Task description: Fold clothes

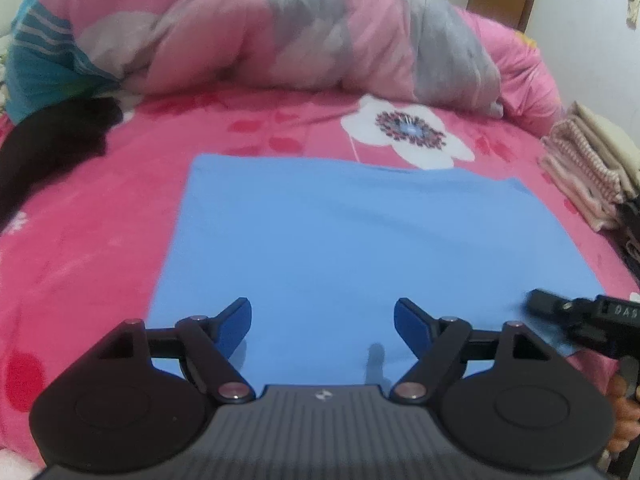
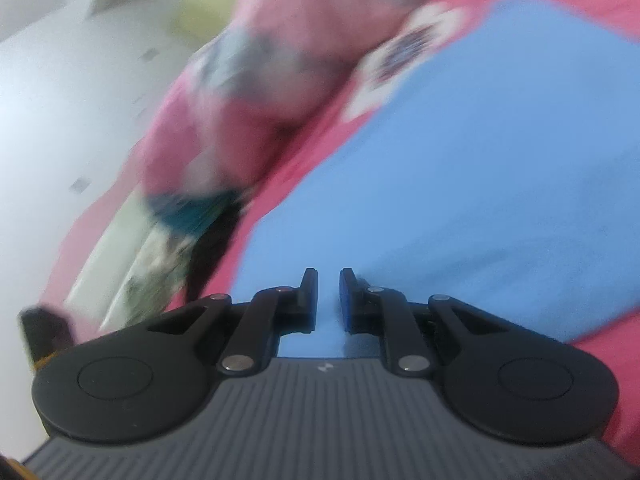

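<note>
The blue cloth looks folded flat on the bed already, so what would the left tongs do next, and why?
Probably close on the near edge of the blue cloth to fold it again: the left tongs stand open and empty just above it, and the cloth lies flat as a wide rectangle.

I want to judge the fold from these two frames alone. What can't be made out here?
- Blue garment: its near edge is hidden behind the left gripper in the left wrist view.
- Right gripper: whether its nearly closed jaws pinch fabric; the right wrist view is motion-blurred.
- Folded stack: cut off by the right edge.
- Dark item: too blurred to identify.
</note>
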`<state>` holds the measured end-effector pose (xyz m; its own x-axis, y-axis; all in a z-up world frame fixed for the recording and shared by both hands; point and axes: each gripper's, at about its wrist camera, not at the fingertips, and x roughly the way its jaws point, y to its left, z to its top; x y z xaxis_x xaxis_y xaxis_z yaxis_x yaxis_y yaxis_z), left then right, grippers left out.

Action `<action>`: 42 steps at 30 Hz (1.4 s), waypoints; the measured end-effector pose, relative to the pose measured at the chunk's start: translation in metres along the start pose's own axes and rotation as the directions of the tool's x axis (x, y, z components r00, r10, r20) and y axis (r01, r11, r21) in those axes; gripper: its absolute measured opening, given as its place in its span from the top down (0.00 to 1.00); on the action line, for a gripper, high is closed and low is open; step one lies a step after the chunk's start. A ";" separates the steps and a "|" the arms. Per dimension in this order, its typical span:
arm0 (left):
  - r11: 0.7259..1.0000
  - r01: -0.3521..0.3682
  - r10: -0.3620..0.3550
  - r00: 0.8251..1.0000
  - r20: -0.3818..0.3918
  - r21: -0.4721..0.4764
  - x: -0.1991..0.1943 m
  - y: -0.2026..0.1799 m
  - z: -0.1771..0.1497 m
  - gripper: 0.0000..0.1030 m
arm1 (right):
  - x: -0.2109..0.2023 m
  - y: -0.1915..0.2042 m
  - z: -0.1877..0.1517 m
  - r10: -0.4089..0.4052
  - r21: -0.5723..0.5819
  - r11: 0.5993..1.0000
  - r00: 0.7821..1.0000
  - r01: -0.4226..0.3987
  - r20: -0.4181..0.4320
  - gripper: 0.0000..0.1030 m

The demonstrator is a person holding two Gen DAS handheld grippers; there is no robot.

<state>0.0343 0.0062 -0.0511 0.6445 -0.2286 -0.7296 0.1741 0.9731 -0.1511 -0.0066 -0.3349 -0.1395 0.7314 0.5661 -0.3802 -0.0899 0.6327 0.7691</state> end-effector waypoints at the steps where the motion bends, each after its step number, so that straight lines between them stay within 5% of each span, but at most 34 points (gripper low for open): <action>1: 1.000 0.001 0.000 1.000 -0.016 0.003 0.004 -0.004 0.001 0.23 | -0.011 -0.012 0.007 -0.044 0.024 0.999 0.998 0.043 0.044 0.93; 7: 0.997 -0.041 0.047 0.995 -0.091 0.058 0.024 -0.023 0.000 0.22 | -0.074 -0.025 0.030 -0.263 0.095 0.964 0.925 0.247 0.275 0.89; 10: 0.997 -0.058 0.065 0.991 -0.113 0.059 0.028 -0.025 -0.001 0.19 | -0.061 -0.009 0.033 -0.185 0.031 0.983 0.951 0.183 0.249 0.89; 15: 0.996 -0.069 0.075 0.989 -0.128 0.058 0.031 -0.025 -0.001 0.13 | -0.014 0.003 0.033 -0.058 -0.028 0.998 0.996 0.060 0.069 0.89; 19: 0.996 -0.065 0.073 0.988 -0.137 0.065 0.034 -0.025 0.000 0.11 | -0.011 -0.029 0.054 -0.164 0.060 0.986 0.982 0.158 0.099 0.91; 25: 0.996 -0.062 0.071 0.987 -0.144 0.062 0.038 -0.026 0.002 0.07 | -0.046 -0.039 0.092 -0.312 0.106 0.950 0.921 0.294 0.232 0.88; 27: 0.996 -0.062 0.070 0.987 -0.146 0.059 0.039 -0.026 0.002 0.07 | -0.042 -0.031 0.098 -0.275 0.074 0.961 0.937 0.265 0.217 0.88; 32: 0.997 -0.057 0.065 0.986 -0.152 0.056 0.040 -0.026 0.003 0.06 | 0.009 -0.023 0.106 -0.158 0.070 0.985 0.987 0.156 0.028 0.87; 36: 0.997 -0.053 0.061 0.986 -0.154 0.052 0.040 -0.025 0.003 0.06 | 0.031 -0.042 0.118 -0.168 0.137 0.976 0.986 0.168 -0.012 0.90; 42: 0.997 -0.051 0.059 0.986 -0.155 0.054 0.042 -0.024 0.003 0.05 | 0.004 -0.050 0.139 -0.281 0.167 0.950 0.955 0.262 0.098 0.88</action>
<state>0.0593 -0.0272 -0.0757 0.5305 -0.1639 -0.8317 0.1809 0.9804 -0.0778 0.0947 -0.4380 -0.1077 0.7898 0.3110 -0.5287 0.2194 0.6616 0.7170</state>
